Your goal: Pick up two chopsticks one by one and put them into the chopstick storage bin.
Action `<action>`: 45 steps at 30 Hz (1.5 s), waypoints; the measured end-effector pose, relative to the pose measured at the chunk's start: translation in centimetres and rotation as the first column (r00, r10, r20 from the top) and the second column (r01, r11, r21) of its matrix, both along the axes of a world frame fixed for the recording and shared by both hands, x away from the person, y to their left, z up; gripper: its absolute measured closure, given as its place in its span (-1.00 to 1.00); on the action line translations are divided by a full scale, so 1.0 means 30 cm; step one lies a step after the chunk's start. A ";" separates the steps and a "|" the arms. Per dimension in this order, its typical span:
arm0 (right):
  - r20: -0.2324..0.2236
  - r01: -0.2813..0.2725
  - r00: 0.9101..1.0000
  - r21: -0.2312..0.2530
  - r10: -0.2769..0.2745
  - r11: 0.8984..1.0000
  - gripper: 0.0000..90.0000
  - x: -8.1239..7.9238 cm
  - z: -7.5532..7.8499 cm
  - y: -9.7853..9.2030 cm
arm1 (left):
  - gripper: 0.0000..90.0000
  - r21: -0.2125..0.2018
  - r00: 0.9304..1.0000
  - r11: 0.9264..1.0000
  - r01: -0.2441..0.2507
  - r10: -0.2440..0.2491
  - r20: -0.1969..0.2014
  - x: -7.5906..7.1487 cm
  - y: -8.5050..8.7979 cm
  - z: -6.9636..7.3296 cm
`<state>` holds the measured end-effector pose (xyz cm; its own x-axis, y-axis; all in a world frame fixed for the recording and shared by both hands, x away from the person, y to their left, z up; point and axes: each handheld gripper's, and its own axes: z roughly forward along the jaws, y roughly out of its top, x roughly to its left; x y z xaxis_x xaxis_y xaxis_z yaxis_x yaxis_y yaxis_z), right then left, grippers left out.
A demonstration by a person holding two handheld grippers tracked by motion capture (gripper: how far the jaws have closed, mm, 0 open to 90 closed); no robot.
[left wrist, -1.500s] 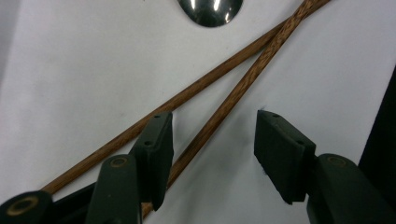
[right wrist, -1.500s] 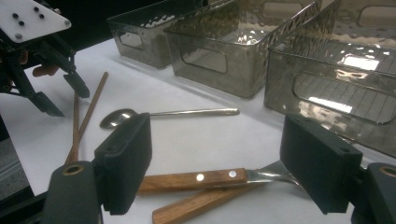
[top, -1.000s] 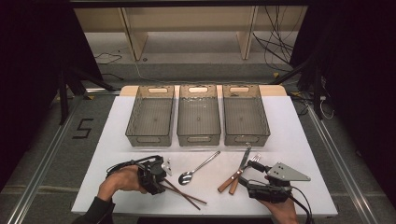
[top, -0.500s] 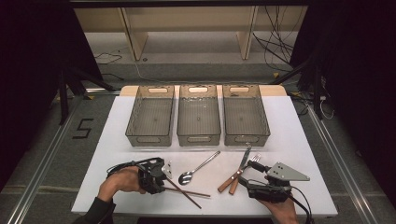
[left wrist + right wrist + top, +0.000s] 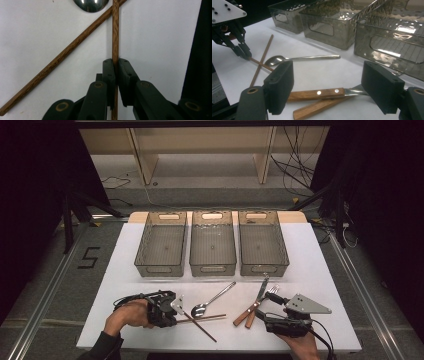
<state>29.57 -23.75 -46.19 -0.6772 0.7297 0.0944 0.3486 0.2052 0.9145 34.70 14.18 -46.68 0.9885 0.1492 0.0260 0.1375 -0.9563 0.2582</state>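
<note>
1. Left gripper view: the left gripper [image 5: 115, 65] has just been closing, and its 2 pads now press on 1 wooden chopstick [image 5: 115, 30] that runs straight up between them.
2. High view: a second ago the same jaws stood wider around that chopstick; both hands sit where they did.
3. The second chopstick [image 5: 202, 319] crosses the held one on the white table [image 5: 325, 270], just below the spoon [image 5: 212, 299].
4. Right gripper view: the right gripper [image 5: 329, 85] stands wide open, holding nothing, over 2 wooden handles of a knife [image 5: 322, 93] and fork [image 5: 260, 304].
5. 3 bins [image 5: 212, 265] sit behind, unchanged.
</note>
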 end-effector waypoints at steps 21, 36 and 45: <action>0.002 -0.001 1.000 0.001 0.001 1.000 -0.40 -0.001 0.001 -0.002 | 0.88 -0.144 0.988 0.985 -0.095 0.111 0.109 -0.005 0.035 0.086; 0.007 0.006 1.000 0.004 -0.007 1.000 -0.40 -0.002 0.003 -0.004 | 0.88 -0.260 0.926 0.924 -0.279 0.331 0.181 0.061 0.084 0.143; 0.002 0.012 1.000 0.009 -0.012 1.000 -0.40 0.000 0.002 -0.006 | 0.88 -0.319 0.872 0.868 -0.381 0.452 0.189 0.138 0.124 0.205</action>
